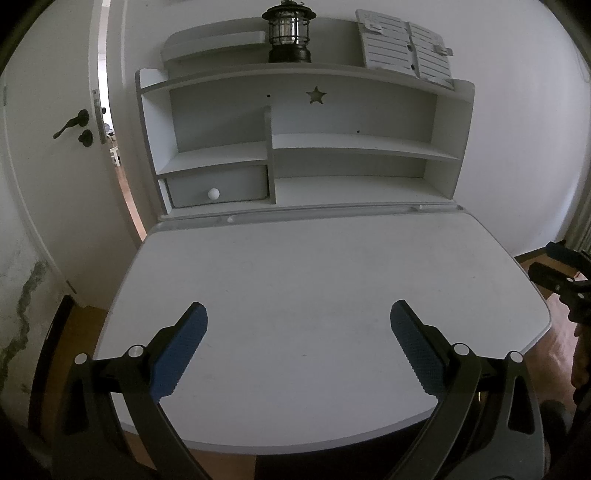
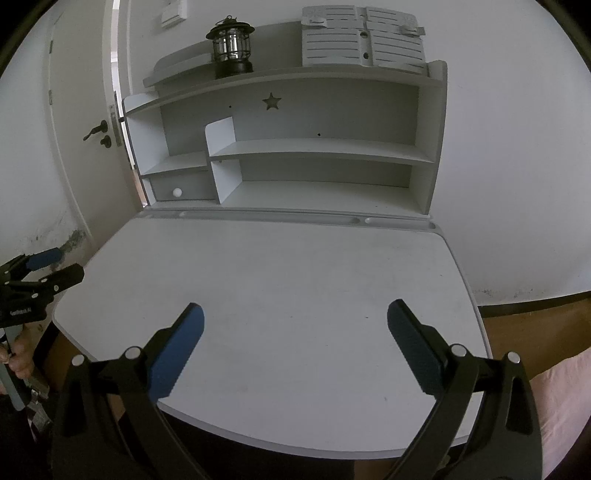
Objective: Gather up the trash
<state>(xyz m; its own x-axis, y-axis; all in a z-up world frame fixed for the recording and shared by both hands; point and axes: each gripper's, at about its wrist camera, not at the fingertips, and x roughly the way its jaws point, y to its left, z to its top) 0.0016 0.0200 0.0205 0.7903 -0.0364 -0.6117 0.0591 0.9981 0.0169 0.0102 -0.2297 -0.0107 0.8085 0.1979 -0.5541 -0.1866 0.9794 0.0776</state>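
Two grippers held over the near edge of a white surface (image 1: 314,266), one at each side. Left gripper (image 1: 299,339) with jaws spread wide, blue pads (image 1: 177,354) facing each other, gripping nothing. Right gripper (image 2: 295,341) likewise spread wide, blue pads (image 2: 177,354) apart, gripping nothing. From the left wrist view, right gripper glimpsed at the far right edge, off the side of the surface; from the right wrist view, left gripper glimpsed at the far left edge with a hand (image 2: 18,360) on its handle.

No trash to be made out on the surface in either view; only a few tiny dark specks, too small to tell what they are. Location of any trash: cannot tell.

At the back of the surface, a shelf unit (image 1: 306,140) with a star-shaped cutout (image 1: 316,95) in its back panel and a small drawer (image 1: 218,190) with a round white knob (image 1: 213,193) at lower left. On top of the shelf unit, a black lantern (image 1: 289,31) standing upright, and beside it to the right a white slatted panel (image 1: 404,44) leaning back towards the wall. Long shallow groove (image 1: 321,214) running along the rear edge of the surface. To the left, a white door (image 1: 55,147) slightly ajar, dark lever handle (image 1: 70,123) on it. Stained wall (image 1: 22,314) low on the left. Wooden floor (image 2: 535,332) visible beyond the right side of the surface.
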